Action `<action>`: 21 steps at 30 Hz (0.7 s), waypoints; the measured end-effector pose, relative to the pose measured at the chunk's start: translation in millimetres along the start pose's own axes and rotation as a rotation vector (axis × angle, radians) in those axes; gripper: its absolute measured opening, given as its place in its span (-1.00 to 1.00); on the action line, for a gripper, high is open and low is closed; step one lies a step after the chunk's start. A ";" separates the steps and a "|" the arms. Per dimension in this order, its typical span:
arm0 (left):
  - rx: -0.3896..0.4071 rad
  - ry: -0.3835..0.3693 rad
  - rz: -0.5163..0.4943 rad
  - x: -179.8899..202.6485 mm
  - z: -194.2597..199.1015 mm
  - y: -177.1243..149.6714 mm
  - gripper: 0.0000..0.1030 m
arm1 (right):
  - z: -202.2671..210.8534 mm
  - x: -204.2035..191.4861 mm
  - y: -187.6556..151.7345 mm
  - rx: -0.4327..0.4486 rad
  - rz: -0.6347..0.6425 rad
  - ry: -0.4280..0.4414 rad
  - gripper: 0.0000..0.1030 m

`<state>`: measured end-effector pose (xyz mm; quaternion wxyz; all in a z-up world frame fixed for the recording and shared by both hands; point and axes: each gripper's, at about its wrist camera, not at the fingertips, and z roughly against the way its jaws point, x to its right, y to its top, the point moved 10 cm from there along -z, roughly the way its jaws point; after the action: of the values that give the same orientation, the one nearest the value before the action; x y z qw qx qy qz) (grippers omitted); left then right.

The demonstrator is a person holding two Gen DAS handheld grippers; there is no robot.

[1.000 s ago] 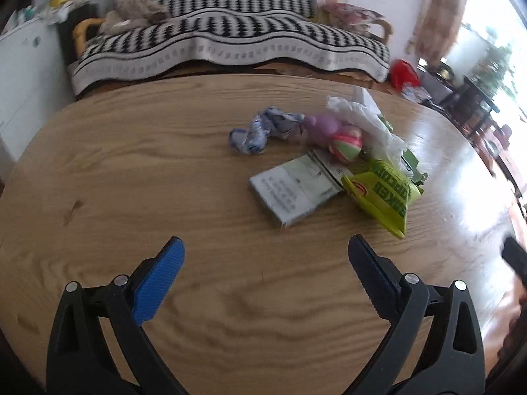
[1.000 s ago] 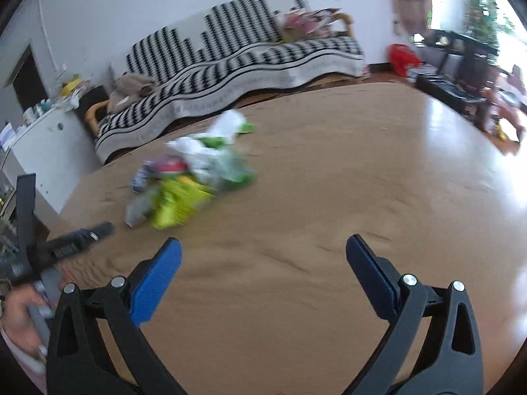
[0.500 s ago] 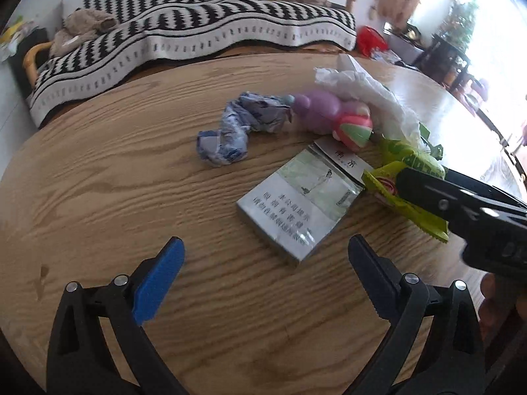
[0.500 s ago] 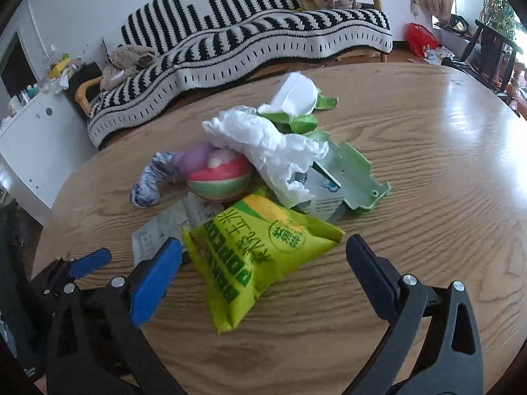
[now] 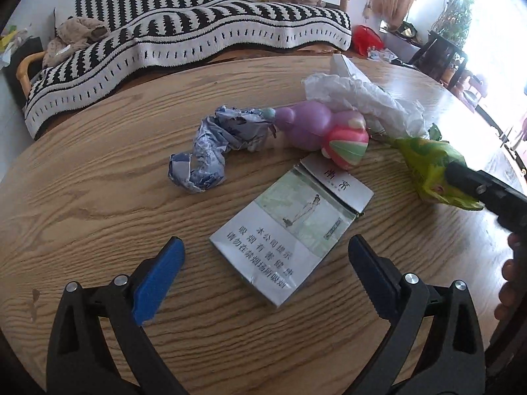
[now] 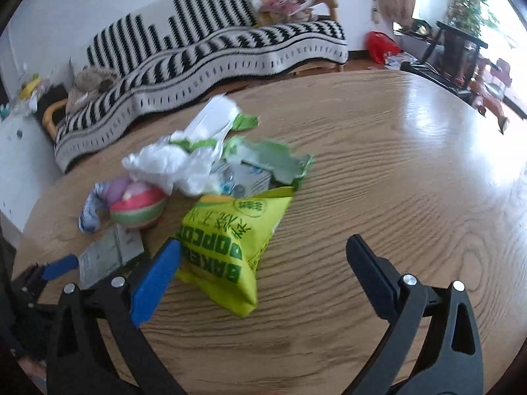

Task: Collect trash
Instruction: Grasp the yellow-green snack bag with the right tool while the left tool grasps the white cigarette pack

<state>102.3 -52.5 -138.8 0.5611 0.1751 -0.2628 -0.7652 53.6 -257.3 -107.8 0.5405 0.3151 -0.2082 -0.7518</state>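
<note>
- Left wrist view: my left claw (image 5: pixel 263 270) hangs wide open and empty just above the wooden table (image 5: pixel 82 197), its blue pad and black pad flanking the near end of a flattened cigarette pack (image 5: pixel 293 230) that lies face up.
- Beyond the pack, a crumpled blue-and-white wrapper (image 5: pixel 217 151) lies beside a purple toy (image 5: pixel 309 123) with a pink-and-green ball end, and a white plastic bag (image 5: pixel 359 98) is bunched behind them.
- At the right edge, my right claw (image 5: pixel 487 194) reaches in over the green popcorn bag (image 5: pixel 431 168), which hides part of it; a few of my fingers (image 5: pixel 510 279) show below it.
- A sofa (image 5: pixel 197 33) under a black-and-white striped throw stands behind the table.
- Right wrist view: my right claw (image 6: pixel 263 270) is spread wide, holding nothing, with the popcorn bag (image 6: pixel 234 240) lying between its pads, nearer the blue one; I cannot tell whether that pad touches it.
- The trash pile sits just past the bag: the white plastic bag (image 6: pixel 171 164), a torn green carton (image 6: pixel 266 161), the pink-and-green ball (image 6: pixel 138 207) and the cigarette pack (image 6: pixel 105 253).
- My left claw (image 6: pixel 59 266) shows at the lower left, next to the pack.
</note>
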 end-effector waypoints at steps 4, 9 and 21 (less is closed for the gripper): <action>0.008 -0.007 -0.006 5.7 -1.7 5.4 0.87 | -2.3 -19.2 2.3 0.003 0.025 0.014 0.87; 0.018 0.015 -0.007 8.0 -7.9 10.2 0.86 | -15.2 -28.0 -2.1 -0.019 0.124 -0.029 0.49; 0.065 -0.082 0.009 27.1 13.6 11.7 0.24 | -2.4 -18.8 -5.2 0.010 0.122 0.006 0.04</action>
<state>95.2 -78.2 -120.2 0.5474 0.1603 -0.3110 -0.7602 55.7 -237.7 -108.3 0.5842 0.3068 -0.2293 -0.7155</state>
